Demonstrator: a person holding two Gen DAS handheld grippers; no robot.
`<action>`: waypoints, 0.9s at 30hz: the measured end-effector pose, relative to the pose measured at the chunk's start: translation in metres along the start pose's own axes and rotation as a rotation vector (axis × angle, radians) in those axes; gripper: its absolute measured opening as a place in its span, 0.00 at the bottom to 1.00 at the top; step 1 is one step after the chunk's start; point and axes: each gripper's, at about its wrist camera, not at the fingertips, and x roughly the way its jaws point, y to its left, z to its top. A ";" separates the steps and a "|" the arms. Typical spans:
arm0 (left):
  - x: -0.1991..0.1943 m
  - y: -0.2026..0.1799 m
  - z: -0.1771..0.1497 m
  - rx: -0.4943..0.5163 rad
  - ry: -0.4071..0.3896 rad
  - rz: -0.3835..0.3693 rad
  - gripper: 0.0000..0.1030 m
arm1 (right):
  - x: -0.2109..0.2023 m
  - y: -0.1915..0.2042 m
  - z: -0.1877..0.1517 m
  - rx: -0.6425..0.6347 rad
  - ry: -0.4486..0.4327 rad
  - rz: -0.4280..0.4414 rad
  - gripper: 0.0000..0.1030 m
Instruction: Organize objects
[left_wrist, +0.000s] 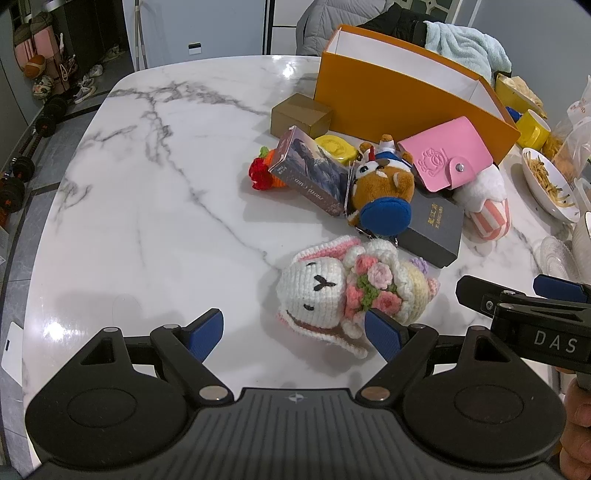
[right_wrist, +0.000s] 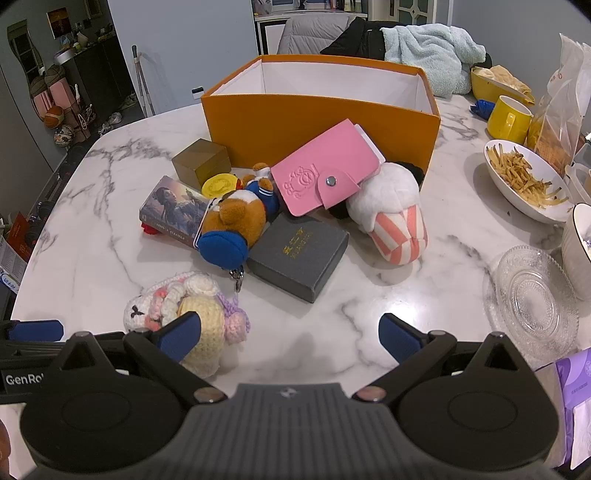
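Observation:
A pile of small items lies in front of an orange box (left_wrist: 402, 99) (right_wrist: 317, 122) with a white, empty inside. A crocheted white bunny (left_wrist: 332, 291) (right_wrist: 184, 314) lies nearest. Behind it are a brown plush with blue cap (left_wrist: 384, 188) (right_wrist: 232, 225), a dark grey box (left_wrist: 436, 225) (right_wrist: 299, 251), a pink wallet (left_wrist: 443, 155) (right_wrist: 325, 166), a card box (left_wrist: 310, 170) (right_wrist: 173, 210), a striped plush (right_wrist: 391, 210) and a gold box (right_wrist: 201, 160). My left gripper (left_wrist: 295, 336) is open just before the bunny. My right gripper (right_wrist: 291, 339) is open, its left finger beside the bunny.
On the right of the marble table (left_wrist: 155, 206) stand a bowl of fries (right_wrist: 524, 181), a yellow mug (right_wrist: 509, 118), a glass dish (right_wrist: 532, 295) and plastic bags. Clothes hang on chairs behind the box. The table's left half is bare marble.

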 end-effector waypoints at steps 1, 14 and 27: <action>0.000 0.000 0.000 0.000 0.000 0.000 0.96 | 0.000 0.000 0.000 0.000 0.000 0.000 0.99; -0.002 -0.001 0.000 0.023 -0.023 0.004 0.96 | 0.001 0.000 0.000 -0.001 0.003 0.001 0.99; -0.004 -0.014 -0.005 0.164 -0.095 0.000 0.96 | 0.002 -0.040 0.028 0.124 -0.056 -0.016 0.99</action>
